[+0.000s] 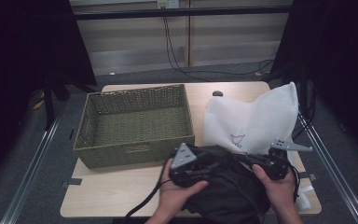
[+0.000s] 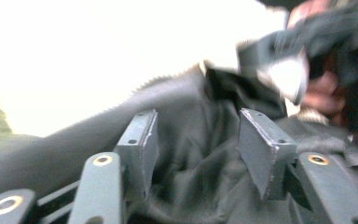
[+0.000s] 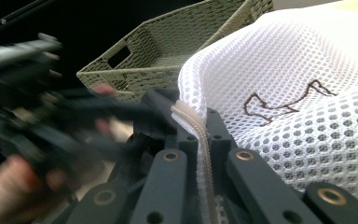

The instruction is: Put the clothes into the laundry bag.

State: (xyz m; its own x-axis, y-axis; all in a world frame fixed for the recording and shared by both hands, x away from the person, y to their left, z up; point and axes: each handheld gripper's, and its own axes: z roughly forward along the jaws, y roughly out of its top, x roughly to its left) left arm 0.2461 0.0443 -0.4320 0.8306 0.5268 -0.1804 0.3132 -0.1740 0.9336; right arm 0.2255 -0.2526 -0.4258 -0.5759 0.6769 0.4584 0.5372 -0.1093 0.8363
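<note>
Both hands in at the table's near edge, close together. Left hand [image 1: 179, 184] wrapped under the left gripper [image 2: 196, 149], jaws parted, nothing pressed between the pads. Right hand [image 1: 276, 186] behind the right gripper [image 3: 199, 135], jaws clamped tight, pointing toward the far edge.

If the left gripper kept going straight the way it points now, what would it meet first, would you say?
Most likely the black garment: the left gripper has its open jaws right over those dark folds, though blur leaves the gap unclear.
</note>
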